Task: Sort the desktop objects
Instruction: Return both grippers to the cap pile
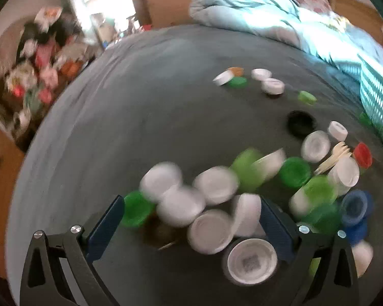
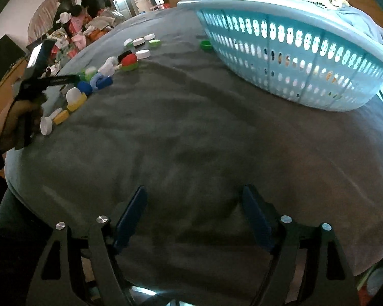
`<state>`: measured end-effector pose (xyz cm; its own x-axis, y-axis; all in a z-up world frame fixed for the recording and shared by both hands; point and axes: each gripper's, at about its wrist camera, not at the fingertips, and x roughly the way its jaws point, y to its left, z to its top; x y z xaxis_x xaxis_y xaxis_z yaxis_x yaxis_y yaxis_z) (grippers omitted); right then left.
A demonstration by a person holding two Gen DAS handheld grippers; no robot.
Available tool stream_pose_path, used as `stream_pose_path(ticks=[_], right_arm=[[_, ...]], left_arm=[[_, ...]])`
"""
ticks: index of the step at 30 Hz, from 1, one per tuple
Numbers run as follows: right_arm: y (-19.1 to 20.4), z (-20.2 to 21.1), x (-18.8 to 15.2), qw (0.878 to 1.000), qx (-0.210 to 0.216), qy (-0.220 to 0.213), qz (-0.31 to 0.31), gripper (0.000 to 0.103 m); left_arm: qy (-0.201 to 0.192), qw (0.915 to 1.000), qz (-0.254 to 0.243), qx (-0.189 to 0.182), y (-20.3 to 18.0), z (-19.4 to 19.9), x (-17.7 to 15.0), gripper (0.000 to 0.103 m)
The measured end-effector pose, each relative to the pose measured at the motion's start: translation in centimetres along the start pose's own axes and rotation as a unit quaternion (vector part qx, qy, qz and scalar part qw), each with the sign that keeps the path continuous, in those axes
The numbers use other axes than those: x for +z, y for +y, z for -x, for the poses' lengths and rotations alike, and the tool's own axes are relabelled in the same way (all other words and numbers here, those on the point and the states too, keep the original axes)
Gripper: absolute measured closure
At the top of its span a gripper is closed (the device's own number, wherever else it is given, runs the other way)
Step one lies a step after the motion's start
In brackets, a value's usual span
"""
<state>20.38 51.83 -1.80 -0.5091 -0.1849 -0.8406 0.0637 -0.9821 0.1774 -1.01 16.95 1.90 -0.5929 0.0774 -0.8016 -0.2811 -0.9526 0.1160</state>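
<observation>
My left gripper (image 1: 191, 211) hangs with jaws wide over a blurred heap of white, green and blue bottle caps (image 1: 217, 204) on the grey bedspread (image 1: 140, 102), gripping none. My right gripper (image 2: 194, 214) gapes empty above bare cloth, the light-blue laundry basket (image 2: 293, 51) beyond.

Dim daylight, motion blur, fisheye-warped edges

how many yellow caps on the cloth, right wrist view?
2 that I can make out: one yellow cap under a white cap near the blue ones, another yellow cap just below it beside the white cap at the row's near end. More may be hidden in the pile.
</observation>
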Motion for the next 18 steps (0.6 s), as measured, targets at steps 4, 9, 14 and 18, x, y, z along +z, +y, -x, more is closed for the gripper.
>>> stream_pose_path(ticks=[4, 9, 14, 18], right_arm=[[0.3, -0.3, 0.1, 1.0, -0.004, 0.002, 0.001, 0.025], [0.7, -0.6, 0.2, 1.0, -0.01, 0.006, 0.009, 0.021], [1.4, -1.1, 0.1, 0.999, -0.019, 0.01, 0.026, 0.014], [1.4, -1.1, 0.0, 0.999, -0.022, 0.011, 0.031, 0.011]], left_arm=[[0.003, 0.9993, 0.036, -0.004, 3.5, 1.1, -1.9, 0.0], [0.003, 0.9951, 0.092, -0.038, 5.7, 2.3, -4.4, 0.0], [0.007, 0.9955, 0.075, -0.057, 4.5, 3.4, -6.5, 0.0], [-0.002, 0.9957, 0.061, -0.07, 3.7, 4.5, -7.6, 0.0]])
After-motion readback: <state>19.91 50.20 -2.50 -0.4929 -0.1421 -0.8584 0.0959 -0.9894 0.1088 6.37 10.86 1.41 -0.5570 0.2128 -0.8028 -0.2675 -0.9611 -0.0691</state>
